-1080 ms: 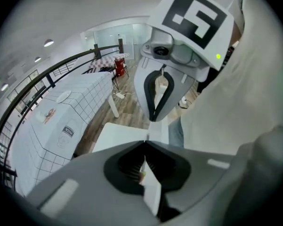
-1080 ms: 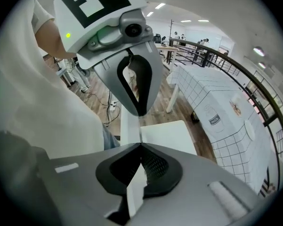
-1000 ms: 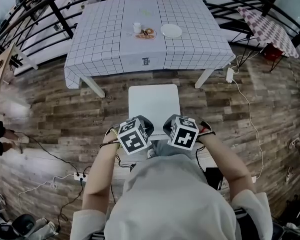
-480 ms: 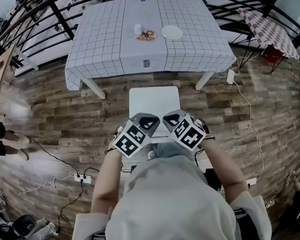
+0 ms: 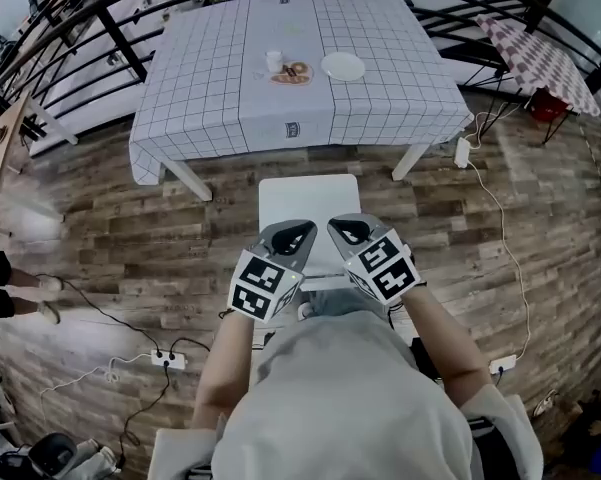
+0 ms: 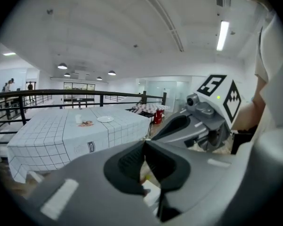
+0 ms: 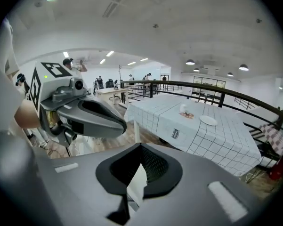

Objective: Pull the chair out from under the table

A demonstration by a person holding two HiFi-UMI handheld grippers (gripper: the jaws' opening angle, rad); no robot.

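Chair out in front of the table, both grippers over its near end!
The chair [image 5: 308,206] stands just before the table [image 5: 380,103]. On the table, cup [image 5: 274,58] left, plate [image 5: 343,64] right, food [image 5: 294,69] between. Left gripper [image 5: 294,235] and right gripper [image 5: 347,232] sit side by side above the chair's near edge.

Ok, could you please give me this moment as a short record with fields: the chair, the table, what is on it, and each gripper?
chair: white chair, seat out on the wooden floor, in front of the table's near side
table: table under a checked cloth
on table: plate, cup, small brown item beside the cup
left gripper: left gripper, jaws together, nothing held, above the chair's near end
right gripper: right gripper, jaws together, nothing held, close beside the left one
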